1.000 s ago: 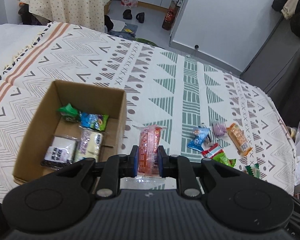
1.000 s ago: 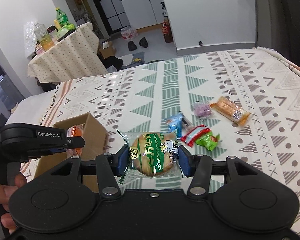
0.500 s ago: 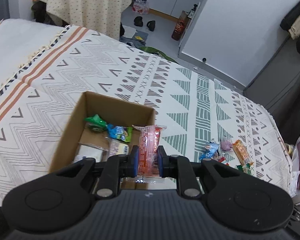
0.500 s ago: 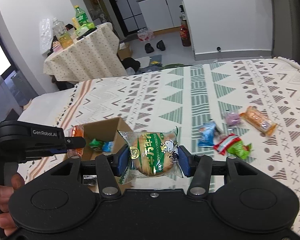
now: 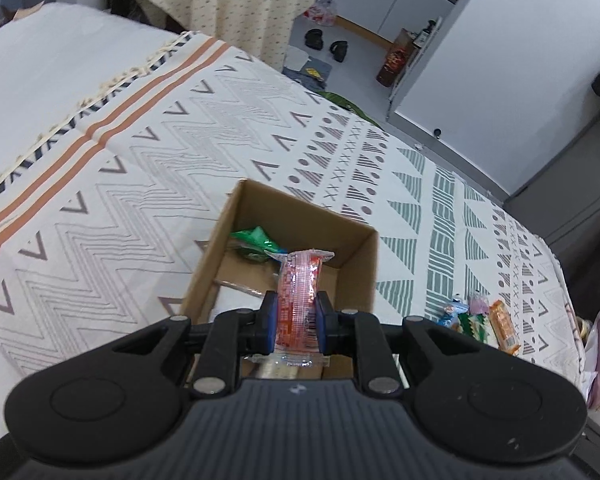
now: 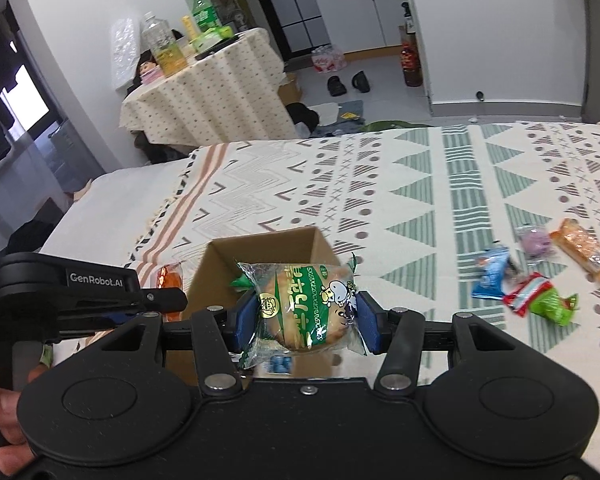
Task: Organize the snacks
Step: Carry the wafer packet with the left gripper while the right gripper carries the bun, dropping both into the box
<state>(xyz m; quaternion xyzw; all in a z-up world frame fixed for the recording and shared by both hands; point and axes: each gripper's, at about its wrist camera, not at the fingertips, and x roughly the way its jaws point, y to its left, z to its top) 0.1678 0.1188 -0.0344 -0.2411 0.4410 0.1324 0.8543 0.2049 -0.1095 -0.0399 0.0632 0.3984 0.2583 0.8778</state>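
Observation:
An open cardboard box (image 5: 370,276) (image 6: 260,246) sits on the patterned bedspread, with a green packet (image 5: 256,242) inside. My left gripper (image 5: 296,318) hangs over the box, shut on a red clear-wrapped snack stick (image 5: 300,288). In the right wrist view that left gripper (image 6: 156,298) shows at the left with the orange-red snack (image 6: 168,276) in it. My right gripper (image 6: 306,316) is shut on a green-wrapped bun (image 6: 306,304), just above the box's near side. Several loose snacks (image 6: 536,292) (image 5: 476,316) lie on the bedspread to the right.
A person's hand (image 6: 0,420) holds the left gripper's handle. Beyond the bed stand a round table with a dotted cloth (image 6: 208,92) carrying bottles, shoes (image 6: 346,84) on the floor, and a white wall. The bed edge falls off at the right (image 5: 576,360).
Both grippers have moved left toward the box with their snacks. The left one went from beside the box to over its opening; the right one now reaches the box's near edge.

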